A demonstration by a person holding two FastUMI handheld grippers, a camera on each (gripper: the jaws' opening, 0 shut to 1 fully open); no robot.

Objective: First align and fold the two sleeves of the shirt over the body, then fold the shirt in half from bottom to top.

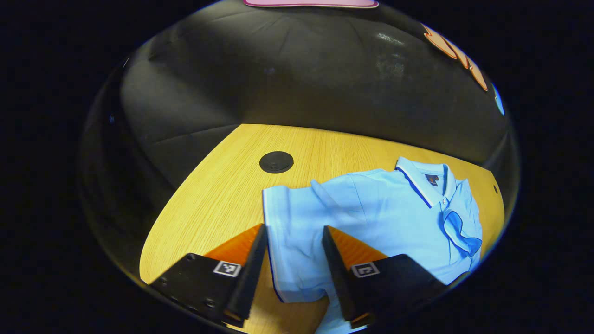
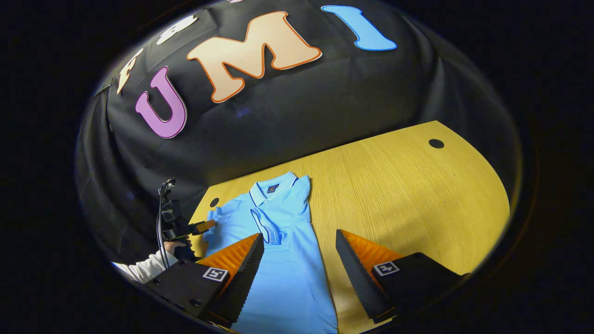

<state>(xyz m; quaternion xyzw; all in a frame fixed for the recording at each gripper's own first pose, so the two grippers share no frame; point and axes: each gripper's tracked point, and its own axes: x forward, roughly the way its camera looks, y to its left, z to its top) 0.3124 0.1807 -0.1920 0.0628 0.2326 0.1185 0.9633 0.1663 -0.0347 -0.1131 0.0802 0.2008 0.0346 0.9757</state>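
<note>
With your left tool open astride the spread sleeve, pinch its cuff and fold it over the shirt, right tool open too.

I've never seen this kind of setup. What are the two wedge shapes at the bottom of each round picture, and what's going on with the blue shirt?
Those wedges are the fingers of two hand-held claws; a camera rides on each. In the left gripper view, the left claw is open over the shirt's still-spread sleeve. In the right gripper view, the right claw is open above the light blue polo shirt, whose near sleeve already lies folded over the body. Farther off, a hand holds the left claw. The shirt lies on a wooden table. Neither claw holds anything.
</note>
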